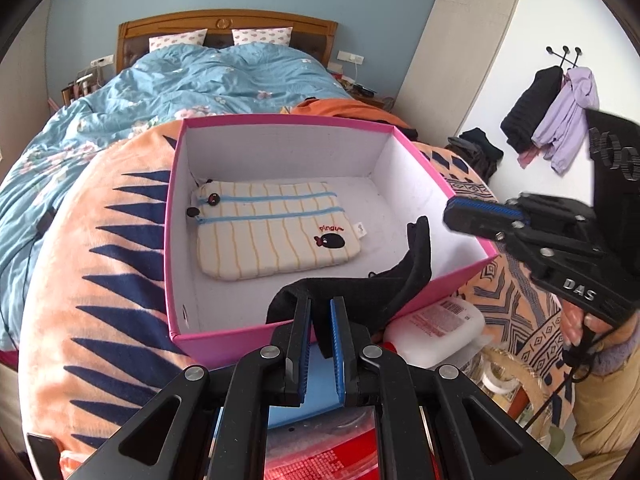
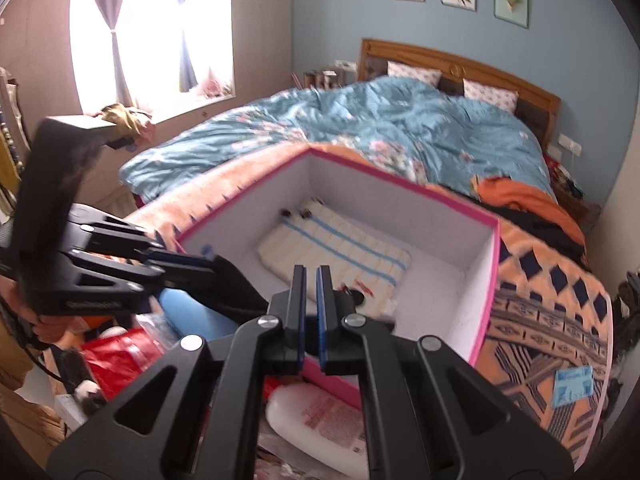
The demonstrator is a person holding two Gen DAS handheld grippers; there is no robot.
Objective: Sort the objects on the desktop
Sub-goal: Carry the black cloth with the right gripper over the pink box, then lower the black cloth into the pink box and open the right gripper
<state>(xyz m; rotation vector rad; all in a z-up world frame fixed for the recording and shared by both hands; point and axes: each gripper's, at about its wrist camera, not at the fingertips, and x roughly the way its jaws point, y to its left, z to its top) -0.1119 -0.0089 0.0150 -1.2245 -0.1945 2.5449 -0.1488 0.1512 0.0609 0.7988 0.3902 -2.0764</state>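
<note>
Left gripper (image 1: 320,312) pinches black cloth (image 1: 384,280) over pink box (image 1: 170,240); right gripper (image 2: 311,280), marked "DAS", closed empty.

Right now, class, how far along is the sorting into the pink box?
Done: the striped pouch lies inside the pink box. In hand: the left gripper holds a black cloth item over the box's near edge. Left: the white bottle and red packaging outside.

A box (image 1: 176,248) is sitting on a blanket (image 1: 100,240) at the foot of a bed (image 1: 200,76). A pouch (image 1: 276,232) is lying inside it, toward the far left corner. A bottle (image 1: 436,330) is lying just before the box's near right corner, among clutter.
</note>
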